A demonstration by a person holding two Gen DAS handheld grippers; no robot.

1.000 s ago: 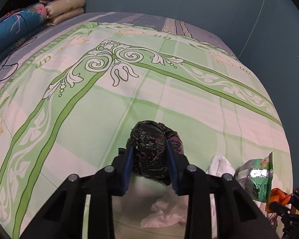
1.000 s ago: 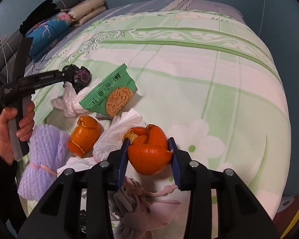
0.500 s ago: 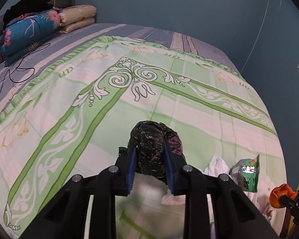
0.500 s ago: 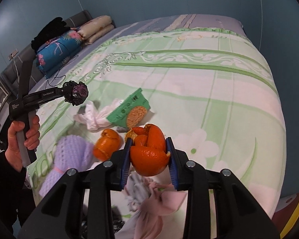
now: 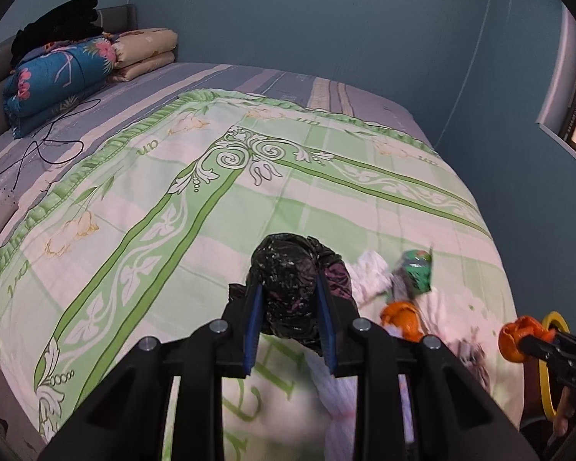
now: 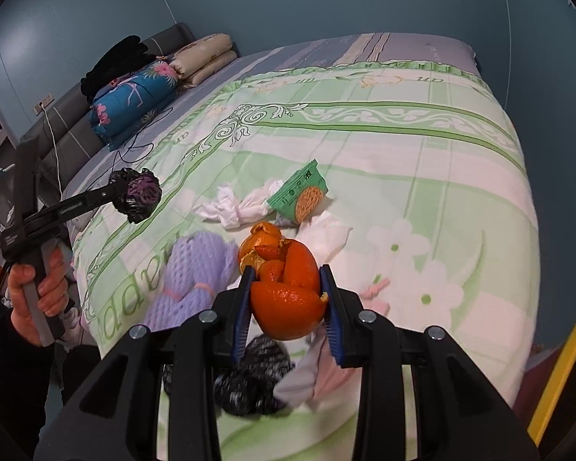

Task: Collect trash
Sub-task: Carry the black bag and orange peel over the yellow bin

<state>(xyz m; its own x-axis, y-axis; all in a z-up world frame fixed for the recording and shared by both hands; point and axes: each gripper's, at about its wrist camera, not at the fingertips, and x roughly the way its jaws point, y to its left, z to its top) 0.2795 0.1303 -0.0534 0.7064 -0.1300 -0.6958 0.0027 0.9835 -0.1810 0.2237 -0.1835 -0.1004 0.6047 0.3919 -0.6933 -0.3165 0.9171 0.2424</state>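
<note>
My left tongs [image 5: 288, 326] are clamped on a crumpled black plastic bag [image 5: 292, 284], both blue pads pressing into its sides. My right tongs [image 6: 286, 299] are closed on a curl of orange peel [image 6: 288, 292], which bulges up between the jaws. Both pieces are off the bed and hanging in the air.

A second ago both tongs sat low over the litter; now each has risen and pulled back, so the bed looks farther off and more of the wall shows. The grips have not changed. To my mind two pieces are secured and ready to go to a bin, though no bin shows in either view.

Still lying on the green quilt [image 6: 403, 176], near its front edge: a twisted white tissue [image 6: 234, 209], a green snack wrapper [image 6: 301, 196] just beside it, a second orange peel [image 6: 263, 236] and another white tissue [image 6: 326, 234]. A lilac knitted bundle [image 6: 196, 269], a dark crumpled bag [image 6: 249, 380] and pale cloth lie close under my right tongs.

Outward, the far quilt is bare. Folded blankets [image 5: 57, 80] and a black cord [image 5: 46, 146] sit well away at the head of the bed. The blue wall stands close on the right, so I judge the open room is back toward me.
</note>
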